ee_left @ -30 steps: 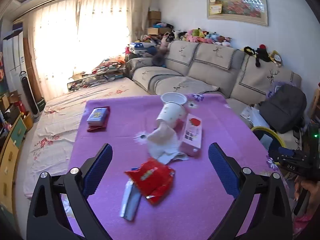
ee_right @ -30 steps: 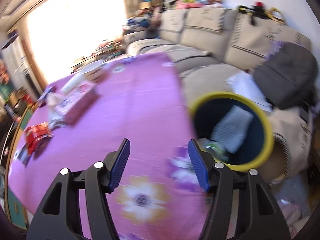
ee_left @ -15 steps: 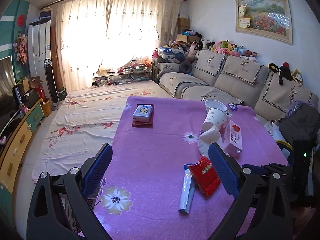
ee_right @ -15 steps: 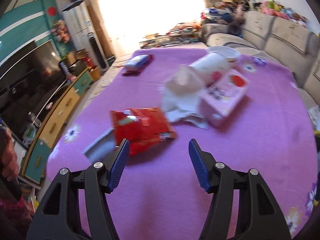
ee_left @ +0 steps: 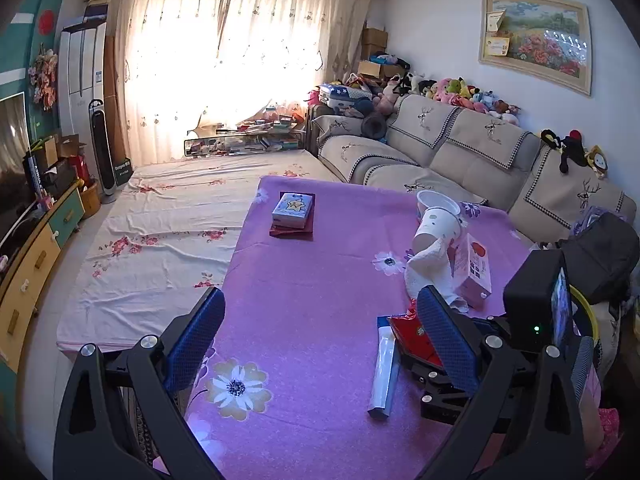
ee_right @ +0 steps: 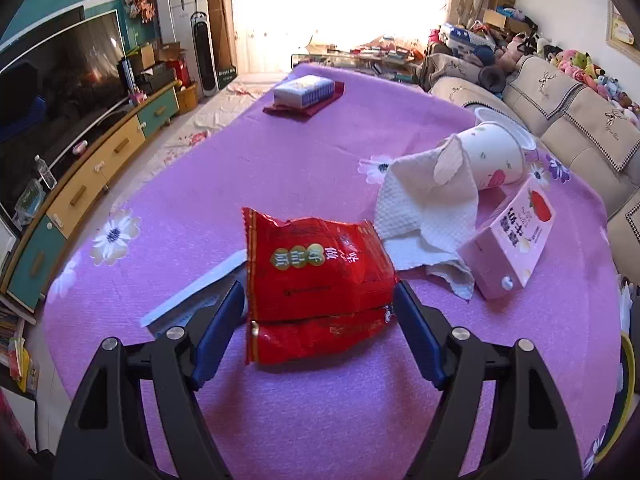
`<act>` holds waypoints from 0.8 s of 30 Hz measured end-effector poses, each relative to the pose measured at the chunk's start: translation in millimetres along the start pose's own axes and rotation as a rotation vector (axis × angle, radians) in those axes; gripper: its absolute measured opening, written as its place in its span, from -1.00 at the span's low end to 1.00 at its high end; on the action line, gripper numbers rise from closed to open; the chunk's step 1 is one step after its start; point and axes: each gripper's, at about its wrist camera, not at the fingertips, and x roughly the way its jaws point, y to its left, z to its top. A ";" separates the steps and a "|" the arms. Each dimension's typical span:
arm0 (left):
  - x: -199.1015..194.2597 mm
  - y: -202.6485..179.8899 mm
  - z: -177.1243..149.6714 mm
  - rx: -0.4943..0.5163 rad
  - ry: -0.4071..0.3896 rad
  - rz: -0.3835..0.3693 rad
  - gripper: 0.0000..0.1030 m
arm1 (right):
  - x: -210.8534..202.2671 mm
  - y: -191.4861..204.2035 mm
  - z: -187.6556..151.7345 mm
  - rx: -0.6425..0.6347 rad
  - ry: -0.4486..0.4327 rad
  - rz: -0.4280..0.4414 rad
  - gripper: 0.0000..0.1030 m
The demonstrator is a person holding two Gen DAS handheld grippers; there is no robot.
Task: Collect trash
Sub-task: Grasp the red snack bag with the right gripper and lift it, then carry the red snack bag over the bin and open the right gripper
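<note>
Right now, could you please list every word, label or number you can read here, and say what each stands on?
Nothing reads clearly.
Red snack bag: gold characters, upside down, unreadable.
Pink carton: sideways characters, unreadable.
Dark box beside the fan: white lettering, too small.

I am looking into a home living room. A long beige sofa (ee_left: 452, 160) with deer-patterned covers runs along the white wall, a row of plush toys (ee_left: 460, 92) lined up on its backrest. Above it hangs a framed flower painting (ee_left: 536, 40). Sheer curtains (ee_left: 240, 60) cover a wide, bright window. Opposite the sofa I see a large television (ee_right: 60, 80) on a low cabinet with yellow and teal drawers (ee_right: 100, 164), a tower fan (ee_left: 100, 148) beside it. A floral sheet (ee_left: 160, 232) is spread over the floor. In front of me stands a table under a purple flowered cloth (ee_left: 312, 320), and cardboard boxes (ee_left: 374, 40) are stacked in the corner.
</note>
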 end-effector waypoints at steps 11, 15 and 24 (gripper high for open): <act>7.5 0.9 -4.6 -0.004 0.013 0.007 0.85 | -23.7 -32.9 -15.0 0.129 -0.013 0.117 -0.58; 9.0 -3.9 -6.3 0.004 0.015 0.003 0.85 | -51.0 -41.8 -25.1 0.161 -0.046 0.174 -0.65; 13.6 -21.5 -10.3 0.031 0.031 -0.018 0.85 | -132.7 -120.0 -58.7 0.292 -0.164 0.016 -0.65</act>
